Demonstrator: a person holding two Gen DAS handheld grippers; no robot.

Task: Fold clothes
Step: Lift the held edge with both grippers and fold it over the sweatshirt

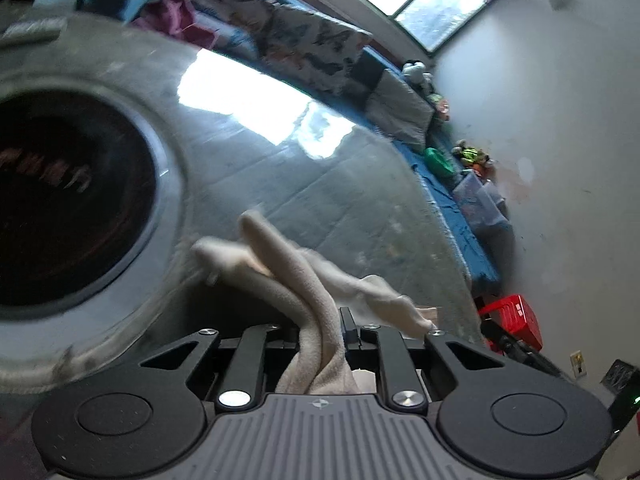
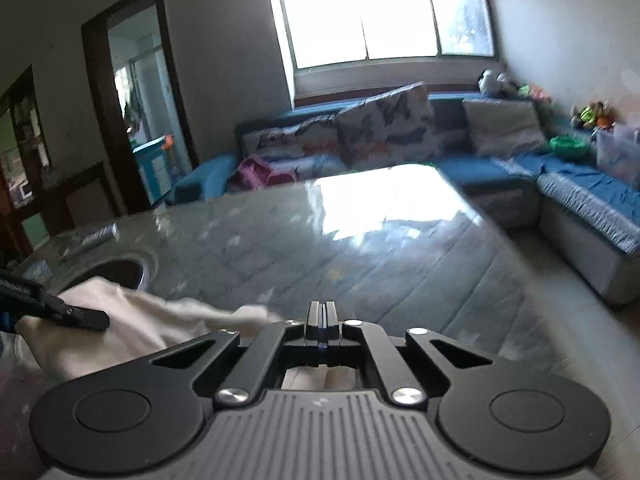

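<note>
Cloth (image 1: 304, 280), cream fleece, is pinched in the left gripper (image 1: 320, 332)'s narrowed jaws and trails toward ten o'clock of the right gripper (image 2: 320, 314), whose jaws are shut empty.

The cream garment (image 1: 308, 292) looked like soft, matt fleece, slightly napped. The table (image 2: 400, 248) had a glossy, glass-like top that mirrored the window (image 2: 384, 12). The left gripper (image 1: 320, 332) and right gripper (image 2: 320, 316) were matt black plastic with shiny metal screws and ribbed grey housings.
</note>
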